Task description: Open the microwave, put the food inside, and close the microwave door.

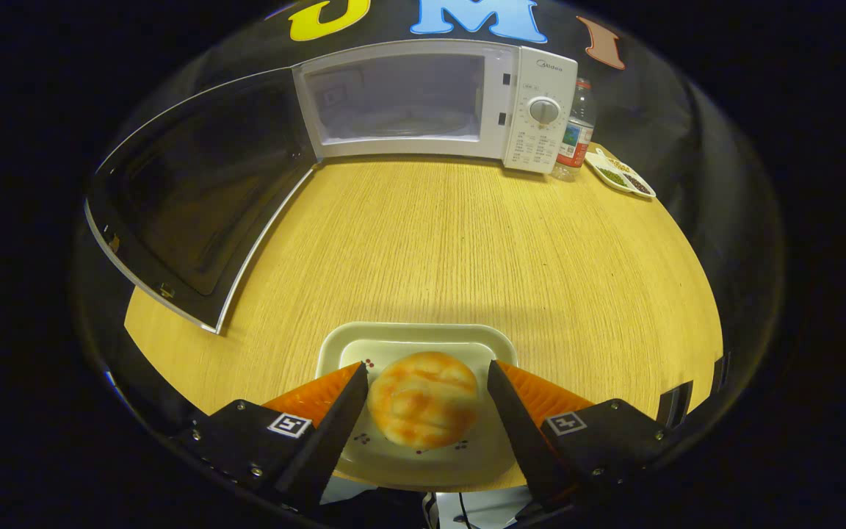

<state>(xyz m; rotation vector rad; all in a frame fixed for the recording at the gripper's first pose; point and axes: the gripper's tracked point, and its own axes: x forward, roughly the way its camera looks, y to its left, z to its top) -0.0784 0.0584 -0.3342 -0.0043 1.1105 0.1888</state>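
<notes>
A round golden bun (423, 400) lies on a white square plate (416, 336) at the near edge of the wooden table. My gripper (429, 367) is open, one finger on each side of the bun, and I see neither finger pressing on it. Across the table beyond the fingers stands a white microwave (533, 110). Its dark door (195, 191) is swung wide open to the left. The cavity (393, 99) shows a glass turntable with nothing on it.
A plastic water bottle (577, 128) stands right of the microwave, touching its control panel side. A small white divided dish (621, 175) with bits of food sits beside it. Bare wooden tabletop (467, 235) stretches between plate and microwave.
</notes>
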